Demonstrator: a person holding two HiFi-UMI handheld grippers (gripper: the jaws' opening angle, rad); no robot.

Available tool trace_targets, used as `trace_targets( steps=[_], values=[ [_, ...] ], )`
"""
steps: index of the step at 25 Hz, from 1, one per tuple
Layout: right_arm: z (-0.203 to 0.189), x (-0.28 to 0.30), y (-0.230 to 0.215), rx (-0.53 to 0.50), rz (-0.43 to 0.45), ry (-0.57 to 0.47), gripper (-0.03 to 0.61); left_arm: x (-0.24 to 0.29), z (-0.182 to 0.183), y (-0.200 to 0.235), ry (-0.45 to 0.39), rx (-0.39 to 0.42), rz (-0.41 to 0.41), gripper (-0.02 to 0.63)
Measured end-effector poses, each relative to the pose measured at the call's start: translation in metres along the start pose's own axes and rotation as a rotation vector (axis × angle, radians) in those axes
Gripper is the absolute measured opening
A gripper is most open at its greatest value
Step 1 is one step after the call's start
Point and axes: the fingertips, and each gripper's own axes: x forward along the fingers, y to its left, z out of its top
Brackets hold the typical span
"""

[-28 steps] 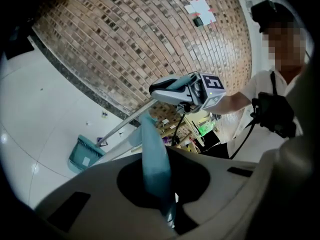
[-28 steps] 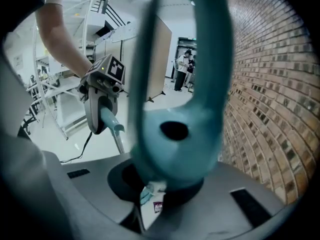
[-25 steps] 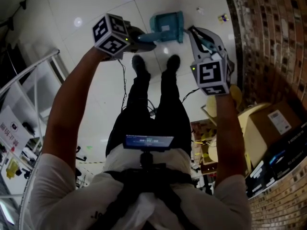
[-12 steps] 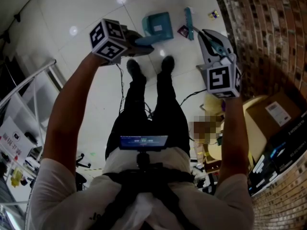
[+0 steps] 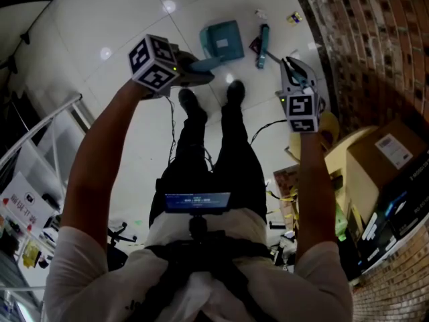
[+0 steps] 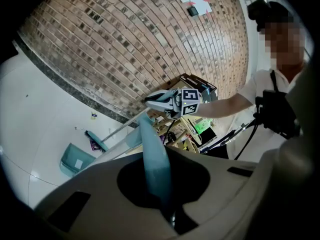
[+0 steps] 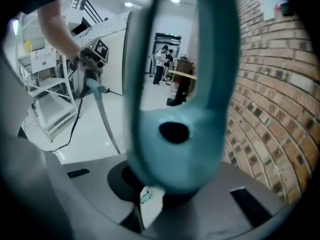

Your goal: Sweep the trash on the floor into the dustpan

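Far out on the white floor (image 5: 127,19), a dark purple wrapper (image 5: 254,43) lies just left of the teal broom head (image 5: 262,45), so close that I cannot tell whether they touch. A small yellow scrap (image 5: 295,17) sits farther off, near the foot of the brick wall (image 5: 375,52), and a white bit (image 5: 260,13) lies apart from it to the left.

The teal dustpan (image 5: 221,39) rests on the floor left of the wrapper, near it but apart. I have the left gripper (image 5: 200,69) with its jaws closed tight on the teal grip of the dustpan's long handle, which rises from between them in the left gripper view. The right gripper (image 5: 295,72) has its jaws almost together, clamped on the teal looped end of the broom's handle; that loop fills most of the right gripper view.

The wearer's shoes (image 5: 194,99) stand on the near side of the dustpan, between the two grippers. A cardboard box (image 5: 382,159) sits by the wall at the near right.
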Motion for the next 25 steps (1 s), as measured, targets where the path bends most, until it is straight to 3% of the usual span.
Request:
trace_targets(
  steps=[5,11,16,18,20,23,25],
  values=[
    [-0.007,-0.009,0.009,0.085,-0.050,-0.009,0.037,0.004,-0.011,-0.003,0.044,-0.001,-0.002,0.000],
    [0.016,-0.033,-0.012,0.043,-0.185,-0.073,0.035,0.001,-0.024,-0.004,0.082,-0.004,-0.001,0.000],
    [-0.010,-0.030,-0.004,0.069,-0.185,-0.010,0.035,-0.001,-0.034,-0.008,0.111,0.008,-0.014,0.000],
    [-0.027,-0.020,0.008,0.136,-0.161,0.026,0.035,-0.002,-0.040,-0.009,0.133,0.017,-0.022,0.000],
    [-0.036,-0.014,0.013,0.269,-0.171,0.021,0.035,-0.003,-0.047,-0.011,0.159,0.023,-0.033,0.000],
    [-0.046,-0.014,0.003,0.519,-0.259,-0.024,0.040,-0.004,-0.057,-0.012,0.194,0.029,-0.050,0.000],
    [-0.043,-0.013,-0.003,0.629,-0.297,-0.079,0.041,-0.006,-0.060,-0.012,0.206,0.034,-0.058,0.000]
  ],
)
